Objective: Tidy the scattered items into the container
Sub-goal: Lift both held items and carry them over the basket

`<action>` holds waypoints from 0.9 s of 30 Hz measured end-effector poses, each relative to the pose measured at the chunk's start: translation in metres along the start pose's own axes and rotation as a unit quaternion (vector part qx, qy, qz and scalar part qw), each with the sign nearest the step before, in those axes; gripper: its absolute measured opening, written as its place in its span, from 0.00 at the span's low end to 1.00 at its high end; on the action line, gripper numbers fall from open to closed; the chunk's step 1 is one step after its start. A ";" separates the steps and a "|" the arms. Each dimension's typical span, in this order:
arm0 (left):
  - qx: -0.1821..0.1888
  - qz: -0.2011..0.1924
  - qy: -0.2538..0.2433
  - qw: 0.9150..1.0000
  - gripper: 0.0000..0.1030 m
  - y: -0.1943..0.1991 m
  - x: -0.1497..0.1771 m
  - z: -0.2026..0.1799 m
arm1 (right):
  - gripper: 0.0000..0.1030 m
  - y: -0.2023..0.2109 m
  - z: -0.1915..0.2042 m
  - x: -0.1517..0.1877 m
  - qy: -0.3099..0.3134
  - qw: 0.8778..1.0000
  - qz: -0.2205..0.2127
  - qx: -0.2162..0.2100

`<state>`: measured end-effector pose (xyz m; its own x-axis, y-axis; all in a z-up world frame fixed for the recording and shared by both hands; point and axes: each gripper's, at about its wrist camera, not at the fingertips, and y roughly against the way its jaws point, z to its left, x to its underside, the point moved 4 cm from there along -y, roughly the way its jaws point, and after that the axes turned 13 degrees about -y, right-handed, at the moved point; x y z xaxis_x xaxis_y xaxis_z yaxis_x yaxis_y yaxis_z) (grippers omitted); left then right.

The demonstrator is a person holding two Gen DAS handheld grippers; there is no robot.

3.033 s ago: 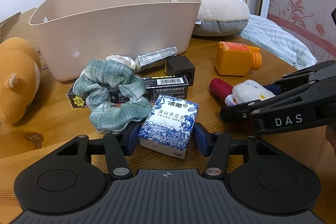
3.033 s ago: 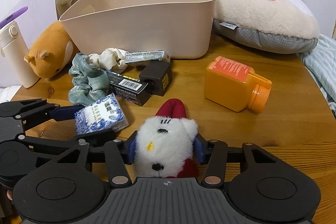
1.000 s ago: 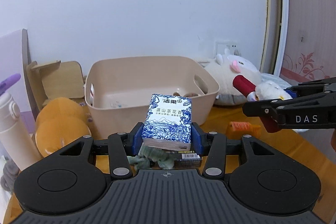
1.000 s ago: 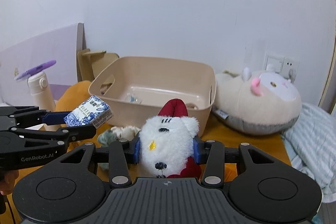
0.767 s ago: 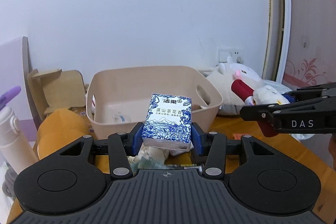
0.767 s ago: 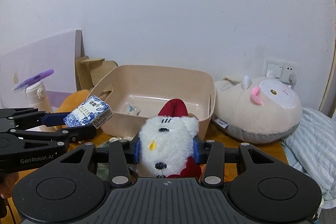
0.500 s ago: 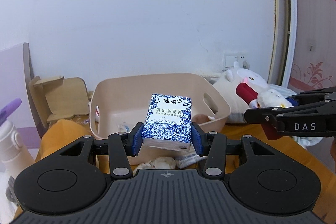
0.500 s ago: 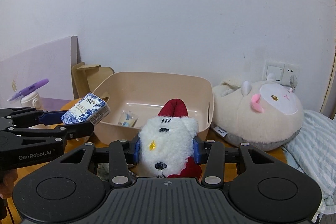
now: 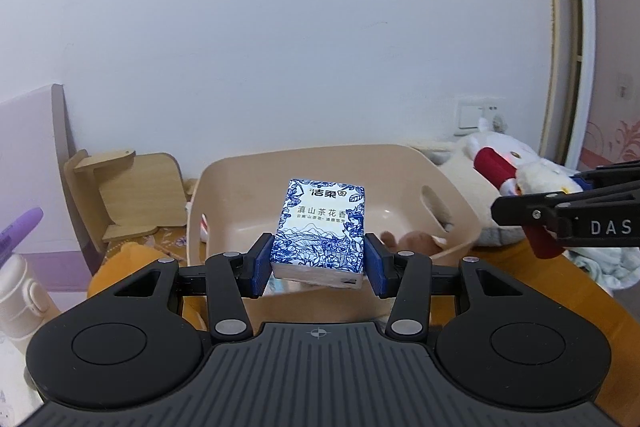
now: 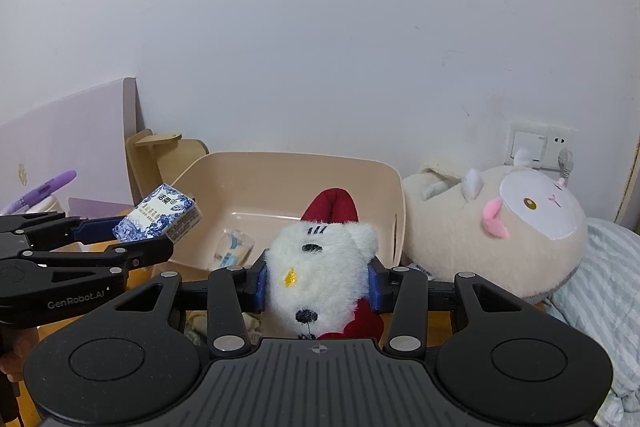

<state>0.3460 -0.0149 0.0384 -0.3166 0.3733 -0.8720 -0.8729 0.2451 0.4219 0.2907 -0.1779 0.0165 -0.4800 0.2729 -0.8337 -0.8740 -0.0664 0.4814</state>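
Note:
My left gripper [image 9: 318, 261] is shut on a blue-and-white tissue pack [image 9: 320, 231] and holds it in the air at the near rim of the beige container [image 9: 456, 203]. The pack also shows in the right wrist view [image 10: 158, 219]. My right gripper [image 10: 316, 287] is shut on a white plush toy with a red hat [image 10: 320, 267], held up in front of the container [image 10: 396, 195]. The toy also shows in the left wrist view [image 9: 532, 177]. A small wrapped item [image 10: 234, 247] lies inside the container.
A large cream plush pillow [image 10: 500, 223] lies right of the container, beside a striped blanket [image 10: 600, 287]. A wooden stand [image 9: 120, 195], a white bottle with a purple pen [image 9: 16, 259] and an orange plush [image 9: 120, 267] are on the left. Wall close behind.
Both grippers lifted their items off the table and have moved forward toward the container, which now looks larger and closer. Both grips are unchanged.

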 end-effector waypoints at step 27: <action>-0.036 0.039 -0.026 0.998 0.47 -0.077 -0.019 0.002 | 0.40 -0.070 0.003 -0.035 0.037 0.999 0.029 0.019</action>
<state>0.4203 -0.0389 0.0230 -0.3676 0.4349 -0.8220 -0.8707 0.1495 0.4685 0.3686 -0.1803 0.0131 -0.5356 0.1985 -0.8208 -0.8415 -0.0432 0.5386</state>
